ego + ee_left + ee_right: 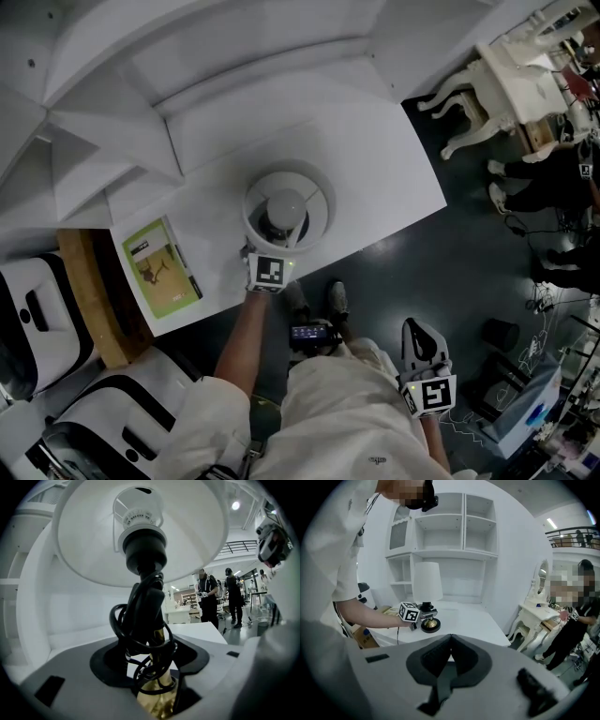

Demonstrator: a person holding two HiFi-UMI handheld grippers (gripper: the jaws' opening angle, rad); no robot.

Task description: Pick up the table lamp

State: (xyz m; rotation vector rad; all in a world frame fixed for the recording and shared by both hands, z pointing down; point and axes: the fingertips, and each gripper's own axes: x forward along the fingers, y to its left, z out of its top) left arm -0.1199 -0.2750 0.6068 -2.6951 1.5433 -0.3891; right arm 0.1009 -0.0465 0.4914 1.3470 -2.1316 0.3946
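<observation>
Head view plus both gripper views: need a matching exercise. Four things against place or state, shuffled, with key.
Things
1. table lamp
2. left gripper
3. right gripper
4. green booklet

Place or state
A. jaws together, nothing between them
B. lies flat at the left end of the white table
C. stands upright near the table's front edge
D. jaws round a brass stem wound with black cord

Pairs: 1-C, 2-D, 3-A, 4-B

head: overhead | left: close under lamp (143, 545) | right: far, same lamp
</observation>
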